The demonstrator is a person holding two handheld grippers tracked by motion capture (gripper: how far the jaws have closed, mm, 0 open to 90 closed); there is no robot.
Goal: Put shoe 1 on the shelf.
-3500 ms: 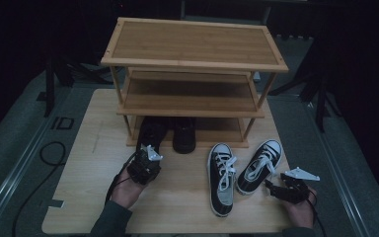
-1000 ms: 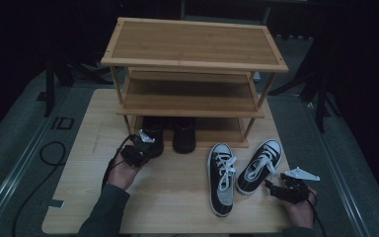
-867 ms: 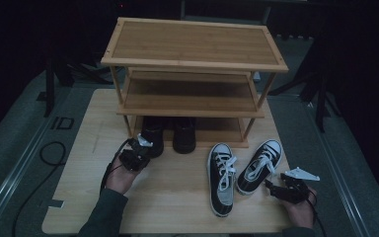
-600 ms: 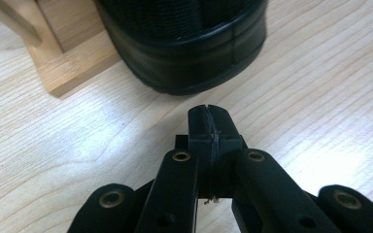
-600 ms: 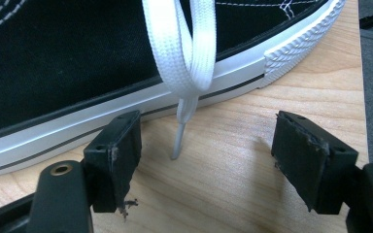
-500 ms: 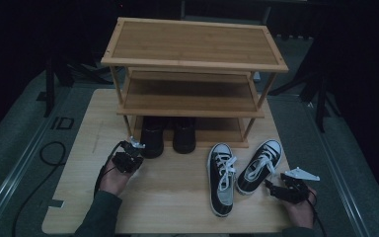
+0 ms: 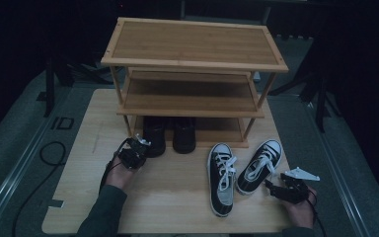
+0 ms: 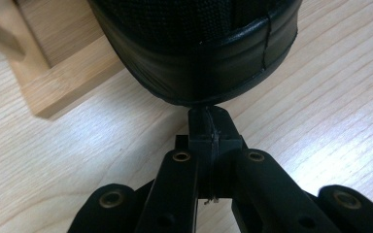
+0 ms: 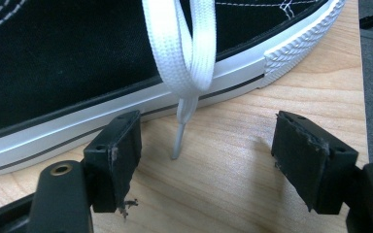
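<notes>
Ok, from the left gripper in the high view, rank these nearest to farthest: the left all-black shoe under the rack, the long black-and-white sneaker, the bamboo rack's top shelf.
1. Left all-black shoe: just beyond the left gripper, at the rack's foot.
2. Long black-and-white sneaker: off to its right on the wooden table.
3. Bamboo rack's top shelf: highest and farthest back.

On the wooden desk (image 7: 177, 197), two black shoes (image 7: 170, 136) sit under the three-tier bamboo rack (image 7: 192, 69), two black-and-white sneakers (image 7: 239, 173) before its right end.
</notes>
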